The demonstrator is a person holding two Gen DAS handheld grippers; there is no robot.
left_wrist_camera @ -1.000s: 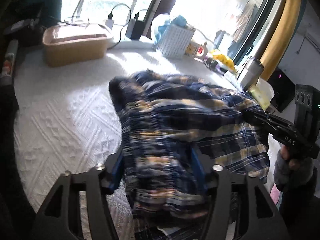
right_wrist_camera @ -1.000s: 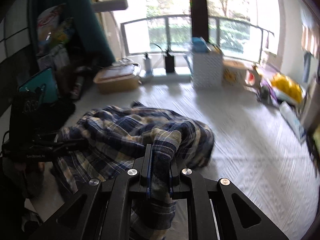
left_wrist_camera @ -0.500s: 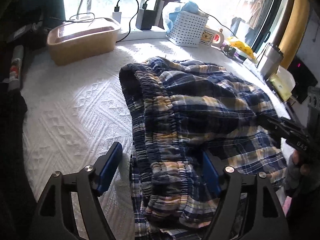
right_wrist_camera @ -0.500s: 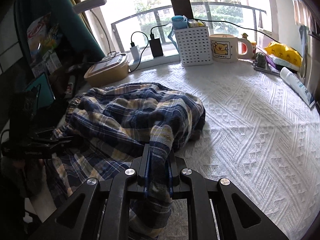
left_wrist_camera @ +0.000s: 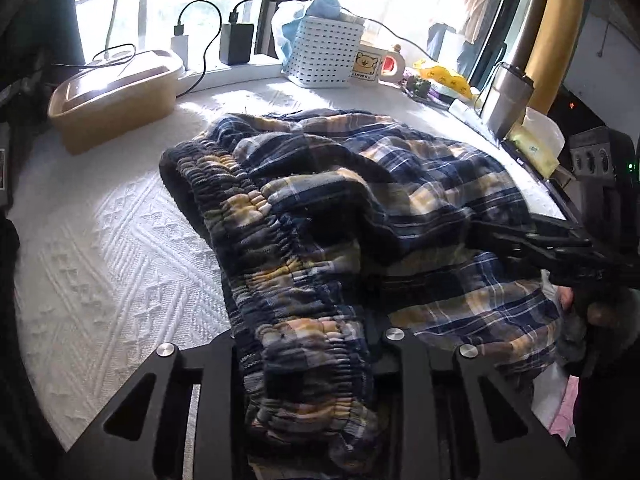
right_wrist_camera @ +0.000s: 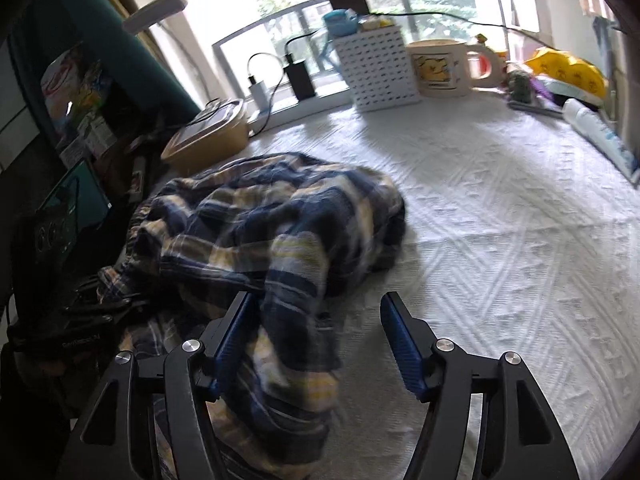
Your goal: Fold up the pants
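Observation:
Blue, yellow and white plaid pants [left_wrist_camera: 400, 184] lie crumpled on the white textured tablecloth [left_wrist_camera: 100, 260]. Their gathered elastic waistband [left_wrist_camera: 240, 208] runs down into my left gripper [left_wrist_camera: 308, 344], whose jaws are closing, with bunched waistband filling the gap and hiding the pads. In the right wrist view the pants [right_wrist_camera: 280, 208] heap at the left. My right gripper [right_wrist_camera: 318, 304] is opening: a fold of cloth rests against its left pad [right_wrist_camera: 234, 332], while the right pad [right_wrist_camera: 404, 348] stands free. Each gripper shows side-on in the other's view: the right gripper [left_wrist_camera: 520, 240], the left gripper [right_wrist_camera: 108, 308].
A tan lidded box [left_wrist_camera: 116, 100] stands at the back left. Along the window sill are plugged-in chargers [left_wrist_camera: 236, 44], a white perforated basket [left_wrist_camera: 324, 56] and a bear mug [left_wrist_camera: 368, 66]. A steel tumbler [left_wrist_camera: 508, 100], a tissue pack [left_wrist_camera: 536, 140] and a tube [right_wrist_camera: 596, 132] line the right edge.
My left jaws spread wide, then drew in around the waistband. My right jaws, which were shut on a fold of the pants, have parted and the fold has slumped. Both grippers sit lower and closer.

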